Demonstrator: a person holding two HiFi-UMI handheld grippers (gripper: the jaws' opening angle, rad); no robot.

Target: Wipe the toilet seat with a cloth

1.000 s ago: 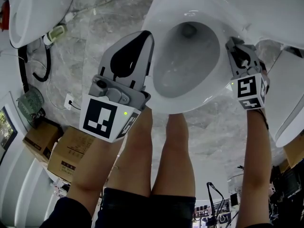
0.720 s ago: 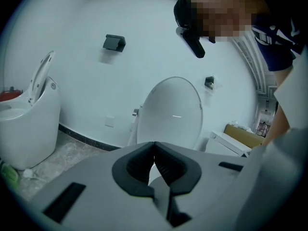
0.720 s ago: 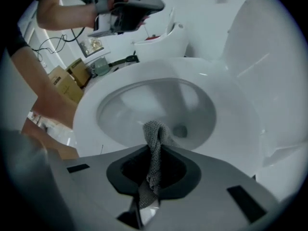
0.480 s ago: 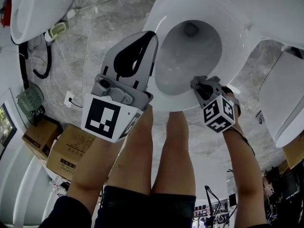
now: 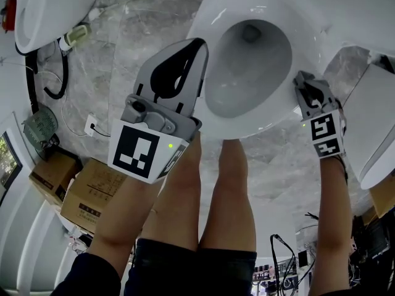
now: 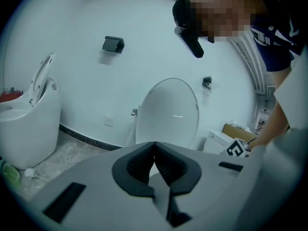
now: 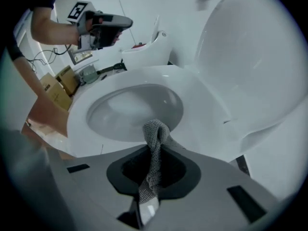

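Pressing the cloth (image 7: 155,143), clamped in the right tool (image 7: 154,170) at the right edge of the toilet seat (image 7: 207,114), flat should wipe best; the left tool (image 6: 154,153), closed on nothing, hovers at its left.

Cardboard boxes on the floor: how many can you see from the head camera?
2, side by side at lower left: the smaller box and the larger box. A tan corner at the right edge may be a third.

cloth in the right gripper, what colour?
Grey, knit-textured cloth; shows best in the right gripper view.
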